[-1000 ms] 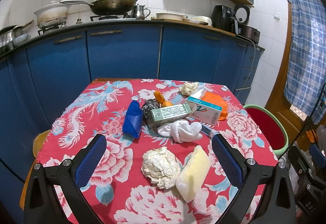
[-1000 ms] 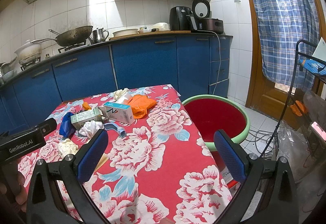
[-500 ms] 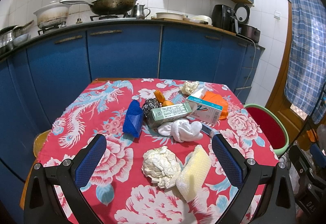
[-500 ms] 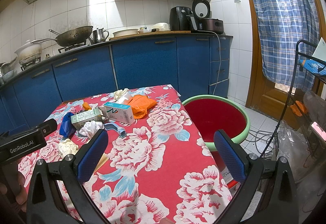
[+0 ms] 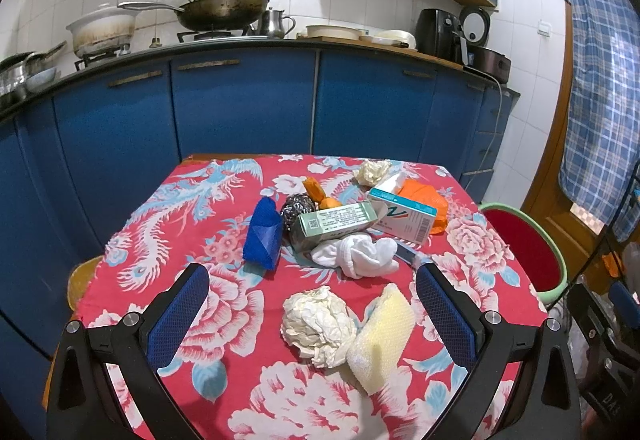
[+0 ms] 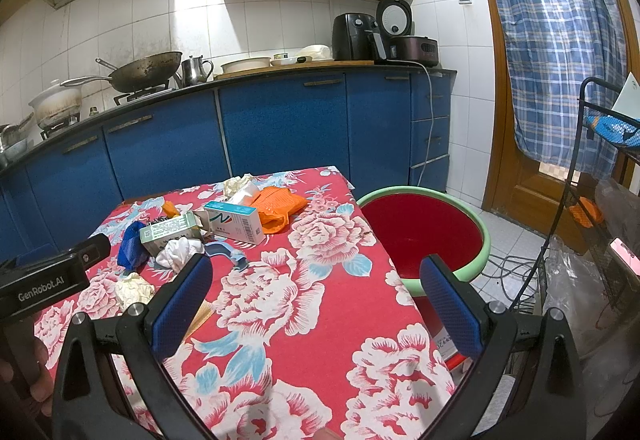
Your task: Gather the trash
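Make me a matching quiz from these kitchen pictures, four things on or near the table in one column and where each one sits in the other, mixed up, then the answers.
Things:
1. basin
2. paper ball
3. blue bag
4. orange bag

Places:
A. behind the white box
B. between the open left tongs, touching the sponge
C. left of the green box
D. beside the table, off its right edge

Pairs: 1-D, 2-B, 3-C, 4-A
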A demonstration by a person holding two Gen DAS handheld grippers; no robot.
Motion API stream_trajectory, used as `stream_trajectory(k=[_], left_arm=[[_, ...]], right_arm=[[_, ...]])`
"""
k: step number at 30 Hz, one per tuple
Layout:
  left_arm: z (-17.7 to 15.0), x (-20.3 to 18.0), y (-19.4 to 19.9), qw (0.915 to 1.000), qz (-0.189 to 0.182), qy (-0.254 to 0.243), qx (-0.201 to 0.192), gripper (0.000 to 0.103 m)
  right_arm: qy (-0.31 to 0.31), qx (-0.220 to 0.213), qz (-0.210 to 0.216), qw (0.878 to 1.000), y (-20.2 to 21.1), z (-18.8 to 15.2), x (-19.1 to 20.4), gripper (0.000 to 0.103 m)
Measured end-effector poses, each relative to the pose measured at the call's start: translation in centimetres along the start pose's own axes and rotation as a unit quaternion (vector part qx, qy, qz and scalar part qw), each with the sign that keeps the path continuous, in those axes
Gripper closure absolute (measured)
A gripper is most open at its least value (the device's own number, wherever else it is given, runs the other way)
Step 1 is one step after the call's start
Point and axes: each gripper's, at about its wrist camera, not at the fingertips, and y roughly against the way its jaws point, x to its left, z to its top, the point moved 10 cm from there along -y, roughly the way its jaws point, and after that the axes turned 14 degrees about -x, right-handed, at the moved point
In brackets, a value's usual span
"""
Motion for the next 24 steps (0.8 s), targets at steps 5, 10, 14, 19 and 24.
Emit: stream_trajectory(k=[5, 10, 14, 19, 24], left_arm=[[-0.2, 0.2, 0.3, 1.0, -0.003, -0.001, 0.007, 0.0], [-0.7, 1.0, 0.8, 0.9999, 0.002, -0.006, 0.014, 0.0], [-1.4, 1.5, 1.0, 0.9996, 0.008, -0.011, 0.022, 0.0], [-2.7, 1.9, 0.6, 0.999, 0.01, -0.015, 0.041, 0.0], [-4.1, 2.2, -0.6, 0.9975, 0.006, -0.013, 0.069, 0.0]], right_arm=[[-0.001, -0.002, 0.0, 1.0, 0.0, 0.1, -0.1, 0.001], [0.0, -0.001, 0.001, 1.0, 0.4, 0.1, -0.1, 0.001], [0.0, 0.001, 0.002, 1.0, 0.8, 0.0, 0.2, 0.001], [0.0, 0.006, 0.006, 1.0, 1.0, -0.1, 0.6, 0.001], [0.001, 0.013, 0.011, 1.0, 0.8, -0.5, 0.9, 0.001]])
